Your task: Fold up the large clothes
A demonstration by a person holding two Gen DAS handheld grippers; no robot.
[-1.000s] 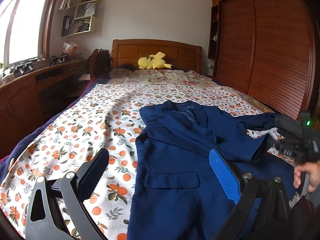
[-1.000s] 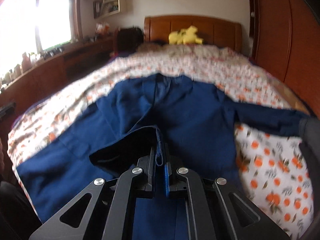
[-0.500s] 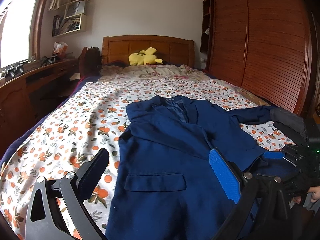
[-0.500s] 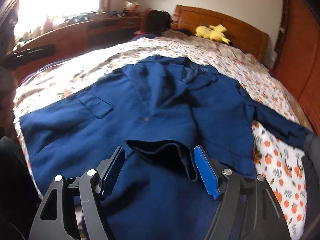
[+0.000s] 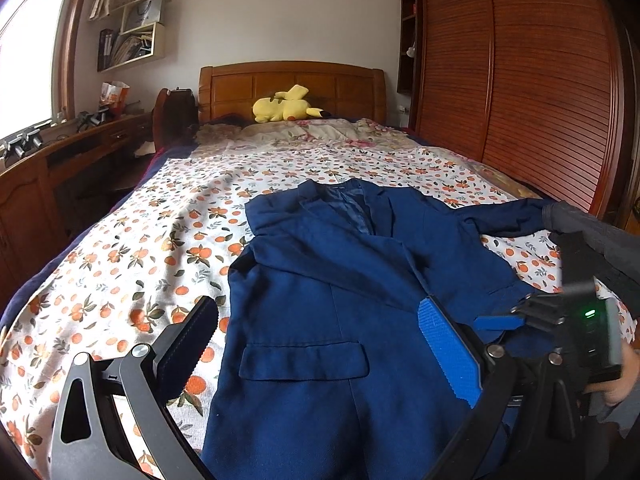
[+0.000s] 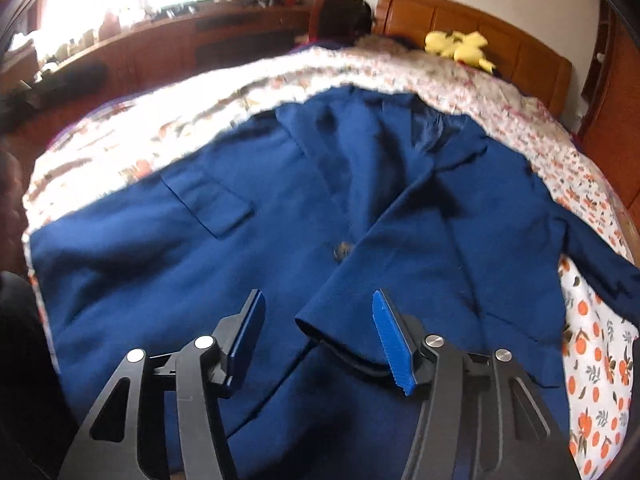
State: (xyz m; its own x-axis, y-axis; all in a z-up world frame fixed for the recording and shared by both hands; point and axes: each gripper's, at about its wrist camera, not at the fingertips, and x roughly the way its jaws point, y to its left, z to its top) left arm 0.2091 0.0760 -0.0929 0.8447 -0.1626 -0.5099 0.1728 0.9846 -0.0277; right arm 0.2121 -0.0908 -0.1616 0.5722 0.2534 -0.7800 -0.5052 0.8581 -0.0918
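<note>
A navy blue jacket (image 5: 320, 280) lies front up on the orange-print bedspread (image 5: 132, 264), collar toward the headboard. Its left sleeve is folded across the front, and the cuff (image 6: 340, 324) rests between the fingers of my right gripper (image 6: 318, 304). Those jaws are closing, but the pads do not press on the cloth. In the left wrist view one blue finger (image 5: 498, 322) of that gripper shows at the right, held by a hand (image 5: 624, 376). My left gripper (image 5: 318, 320) hovers open above the jacket's lower front near the pocket flap (image 5: 304, 360), holding nothing. The other sleeve (image 5: 508, 216) trails off to the right.
A yellow plush toy (image 5: 284, 106) lies by the wooden headboard (image 5: 292, 80). A slatted wooden wardrobe (image 5: 520, 80) runs along the bed's right side. A wooden desk (image 5: 48, 160) with small items stands under the window at left, with wall shelves (image 5: 132, 28) above it.
My right gripper was shut on the sleeve's edge, then opened and let it go; the sleeve now lies flat across the jacket front. The right gripper has sunk lower. The left gripper shifted slightly.
</note>
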